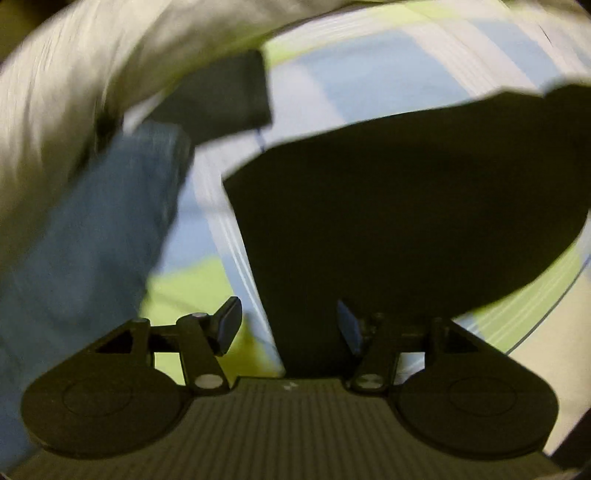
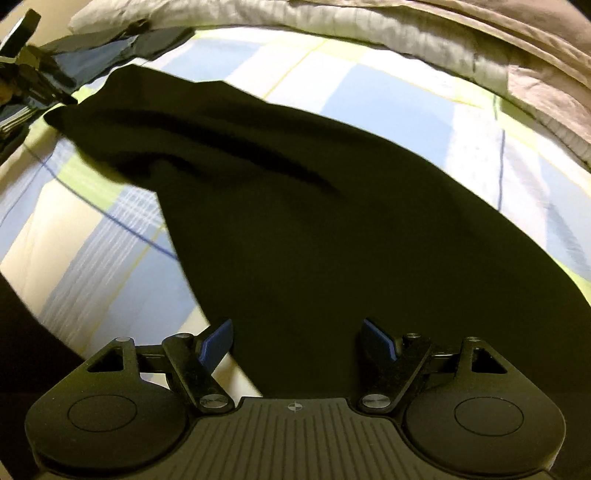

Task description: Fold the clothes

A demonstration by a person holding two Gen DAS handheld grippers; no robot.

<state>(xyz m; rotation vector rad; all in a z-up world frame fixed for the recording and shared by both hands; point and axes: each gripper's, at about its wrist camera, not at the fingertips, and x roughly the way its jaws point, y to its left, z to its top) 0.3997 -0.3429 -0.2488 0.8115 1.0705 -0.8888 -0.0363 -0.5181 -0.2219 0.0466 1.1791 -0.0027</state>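
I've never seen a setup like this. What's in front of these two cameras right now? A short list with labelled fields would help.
surface: checked bedsheet, blue, white and yellow-green
main garment: black cloth, spread on the sheet, partly creased
other clothes: folded blue piece and folded dark piece, seen beside the black cloth in the left view
bedding: pale pillow along the far edge
left tool: open, holding nothing
right tool: open over the black cloth, holding nothing

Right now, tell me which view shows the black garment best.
The right wrist view: the black garment spreads across the plaid sheet, its far corner and folds visible. The left wrist view is blurred and shows only part of it, with one straight edge.
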